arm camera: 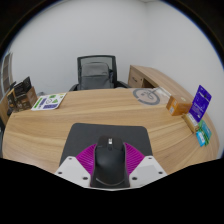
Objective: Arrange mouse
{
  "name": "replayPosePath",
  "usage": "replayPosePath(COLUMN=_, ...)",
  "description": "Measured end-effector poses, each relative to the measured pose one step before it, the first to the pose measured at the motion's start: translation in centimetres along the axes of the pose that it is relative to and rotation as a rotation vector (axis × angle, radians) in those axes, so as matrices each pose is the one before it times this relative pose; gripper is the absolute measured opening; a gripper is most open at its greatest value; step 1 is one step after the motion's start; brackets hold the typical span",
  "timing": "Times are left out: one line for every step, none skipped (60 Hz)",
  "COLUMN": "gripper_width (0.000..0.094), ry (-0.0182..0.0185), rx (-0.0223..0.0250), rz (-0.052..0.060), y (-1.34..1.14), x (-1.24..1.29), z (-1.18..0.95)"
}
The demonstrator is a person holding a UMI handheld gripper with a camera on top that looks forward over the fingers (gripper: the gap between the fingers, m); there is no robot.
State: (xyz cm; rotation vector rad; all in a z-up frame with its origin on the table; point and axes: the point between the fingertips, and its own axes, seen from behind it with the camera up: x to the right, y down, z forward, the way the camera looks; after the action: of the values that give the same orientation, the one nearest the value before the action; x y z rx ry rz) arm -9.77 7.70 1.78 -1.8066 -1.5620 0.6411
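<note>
A black computer mouse (110, 163) sits between my gripper's (110, 158) two fingers, its front pointing away from me. The magenta pads (87, 157) press on its left and right sides, so the gripper is shut on it. The mouse is held over the near edge of a black mouse mat (110, 131), which lies on the wooden desk (60, 125). I cannot tell whether the mouse's underside touches the mat.
A black office chair (97, 72) stands behind the desk. A booklet (47, 101) lies at the far left. At the right are a round coaster-like disc (150, 95), a purple box (202, 100) and a teal pack (203, 133).
</note>
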Motion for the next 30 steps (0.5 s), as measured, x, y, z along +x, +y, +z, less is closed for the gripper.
replayPosePath(gripper_width=0.0380, ry=-0.00134, rx=-0.00252, rz=-0.0005, y=0.239, x=0.006, z=0.174)
replayPosePath(gripper_width=0.0380, ry=-0.00108, rx=-0.00221, rz=0.0005, y=0.240, x=-0.020, z=0.144)
replayPosePath(gripper_width=0.0380, ry=0.00022, rx=-0.00463, rz=-0.0008, y=0.267, x=-0.120, z=0.115)
replayPosePath(gripper_width=0.0380, ry=-0.00118, rx=-0.00471, rz=-0.0027, y=0.247, x=-0.032, z=0.141)
replayPosePath(gripper_width=0.0380, ry=-0.00128, rx=-0.00359, rz=-0.0015, y=0.246, x=-0.011, z=0.126)
replayPosePath(gripper_width=0.0380, ry=-0.00108, rx=-0.00192, rz=0.0005, y=0.174, x=-0.019, z=0.119)
replayPosePath(gripper_width=0.0380, ry=-0.00098, rx=0.00002, rz=0.0006, y=0.109, x=-0.015, z=0.090)
replayPosePath(gripper_width=0.0383, ry=-0.00135, rx=0.00067, rz=-0.0006, y=0.099, x=-0.025, z=0.069)
replayPosePath(gripper_width=0.0385, ry=-0.00065, rx=-0.00047, rz=-0.0011, y=0.106, x=0.006, z=0.051)
replayPosePath(gripper_width=0.0384, ry=-0.00042, rx=-0.00010, rz=0.0004, y=0.127, x=0.013, z=0.044)
replayPosePath(gripper_width=0.0385, ry=-0.00020, rx=-0.00099, rz=0.0020, y=0.145, x=0.019, z=0.036)
replayPosePath(gripper_width=0.0388, ry=-0.00155, rx=-0.00261, rz=0.0031, y=0.114, x=0.064, z=0.026)
replayPosePath(gripper_width=0.0389, ry=-0.00230, rx=0.00558, rz=0.0073, y=-0.078, x=-0.028, z=-0.014)
replayPosePath(gripper_width=0.0389, ry=-0.00116, rx=0.00090, rz=0.0019, y=0.041, x=0.036, z=-0.014)
replayPosePath(gripper_width=0.0393, ry=-0.00013, rx=-0.00156, rz=0.0002, y=0.027, x=0.021, z=-0.003)
replayPosePath(gripper_width=0.0397, ry=-0.00244, rx=0.00060, rz=-0.0001, y=-0.009, x=-0.048, z=0.000)
replayPosePath(gripper_width=0.0404, ry=-0.00343, rx=0.00160, rz=-0.0015, y=-0.036, x=-0.071, z=0.003)
replayPosePath(gripper_width=0.0415, ry=-0.00335, rx=0.00078, rz=-0.0022, y=-0.022, x=-0.063, z=0.009)
replayPosePath(gripper_width=0.0432, ry=-0.00414, rx=-0.00067, rz=-0.0009, y=0.019, x=-0.081, z=0.009)
replayPosePath(gripper_width=0.0449, ry=-0.00168, rx=-0.00155, rz=0.0001, y=0.030, x=-0.024, z=0.007)
replayPosePath(gripper_width=0.0481, ry=-0.00252, rx=-0.00001, rz=0.0015, y=0.005, x=-0.020, z=0.048)
replayPosePath(gripper_width=0.0496, ry=0.00148, rx=-0.00238, rz=-0.0022, y=0.034, x=-0.010, z=-0.016)
replayPosePath(gripper_width=0.0513, ry=0.00194, rx=-0.00289, rz=-0.0041, y=0.139, x=0.076, z=0.105)
replayPosePath(gripper_width=0.0548, ry=-0.00128, rx=-0.00391, rz=-0.0039, y=0.084, x=-0.025, z=0.039)
replayPosePath(gripper_width=0.0600, ry=-0.00418, rx=-0.00198, rz=-0.0046, y=0.046, x=-0.103, z=0.015)
replayPosePath(gripper_width=0.0690, ry=0.00270, rx=-0.00117, rz=-0.0049, y=0.040, x=0.081, z=-0.015)
replayPosePath(gripper_width=0.0792, ry=0.00203, rx=-0.00072, rz=-0.0058, y=0.007, x=0.040, z=-0.044)
replayPosePath(gripper_width=0.0880, ry=0.00015, rx=0.00271, rz=-0.0051, y=-0.048, x=0.007, z=-0.050)
replayPosePath(gripper_width=0.0859, ry=0.00369, rx=0.00316, rz=-0.0040, y=-0.113, x=0.099, z=-0.103)
replayPosePath(gripper_width=0.0840, ry=0.00433, rx=0.00280, rz=-0.0031, y=-0.113, x=0.126, z=-0.168)
